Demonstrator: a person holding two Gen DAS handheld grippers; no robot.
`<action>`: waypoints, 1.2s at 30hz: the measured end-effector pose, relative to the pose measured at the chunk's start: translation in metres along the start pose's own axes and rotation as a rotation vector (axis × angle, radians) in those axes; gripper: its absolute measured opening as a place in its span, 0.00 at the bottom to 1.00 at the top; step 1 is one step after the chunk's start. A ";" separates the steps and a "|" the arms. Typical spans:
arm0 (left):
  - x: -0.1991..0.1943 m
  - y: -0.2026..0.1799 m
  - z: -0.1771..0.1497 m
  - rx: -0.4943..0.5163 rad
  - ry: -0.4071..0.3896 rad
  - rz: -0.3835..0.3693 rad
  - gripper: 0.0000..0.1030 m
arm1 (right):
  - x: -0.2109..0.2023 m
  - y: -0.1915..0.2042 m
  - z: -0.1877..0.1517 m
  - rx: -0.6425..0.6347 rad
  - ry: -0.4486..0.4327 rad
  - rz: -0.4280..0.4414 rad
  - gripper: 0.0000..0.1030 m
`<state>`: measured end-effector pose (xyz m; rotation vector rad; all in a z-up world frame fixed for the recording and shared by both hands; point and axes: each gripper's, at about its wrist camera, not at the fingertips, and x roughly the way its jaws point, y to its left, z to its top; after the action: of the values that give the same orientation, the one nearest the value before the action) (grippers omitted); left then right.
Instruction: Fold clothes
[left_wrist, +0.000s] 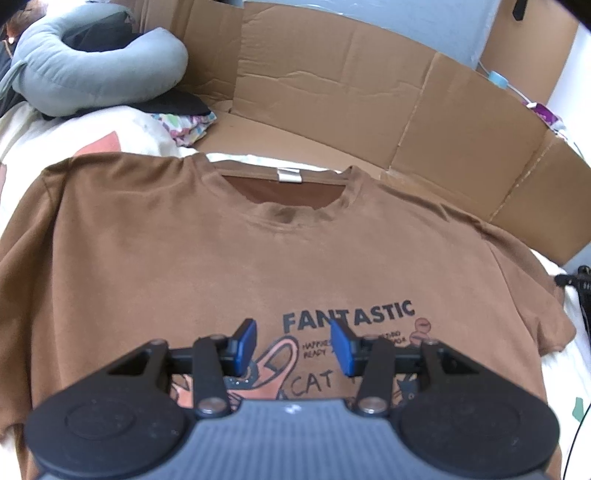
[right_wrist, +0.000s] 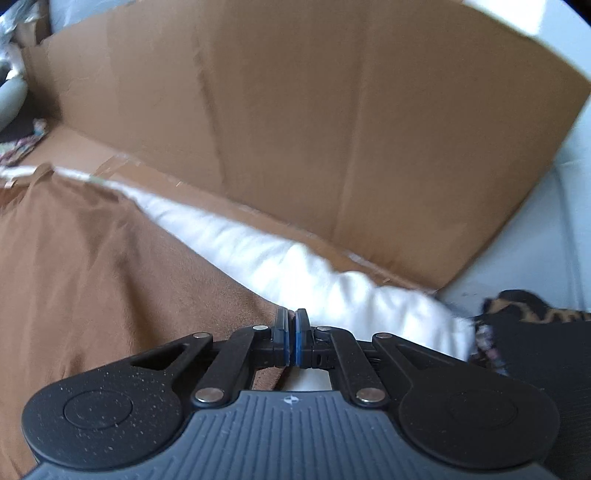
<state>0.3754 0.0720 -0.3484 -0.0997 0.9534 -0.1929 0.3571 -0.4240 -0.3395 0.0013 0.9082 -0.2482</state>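
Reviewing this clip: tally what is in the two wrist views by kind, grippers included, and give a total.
Grippers: 2, left gripper and right gripper
T-shirts: 1, brown T-shirt
Cushions: 1, grey neck pillow
Cardboard sheets: 1, cardboard
White bedding: 1, white bedding
Other cloth: 2, patterned cloth and leopard-print cloth
Total: 8
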 end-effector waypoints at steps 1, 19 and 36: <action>0.000 0.000 -0.001 0.001 0.001 0.000 0.46 | -0.003 -0.003 0.002 0.009 -0.013 -0.014 0.01; 0.006 -0.001 -0.009 0.002 0.024 0.013 0.46 | 0.020 -0.005 0.027 0.006 -0.019 -0.171 0.01; 0.005 -0.017 -0.010 0.023 0.024 -0.007 0.46 | -0.017 -0.016 0.005 0.078 -0.015 -0.085 0.32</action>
<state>0.3684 0.0544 -0.3551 -0.0797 0.9746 -0.2117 0.3477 -0.4368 -0.3215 0.0331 0.8842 -0.3622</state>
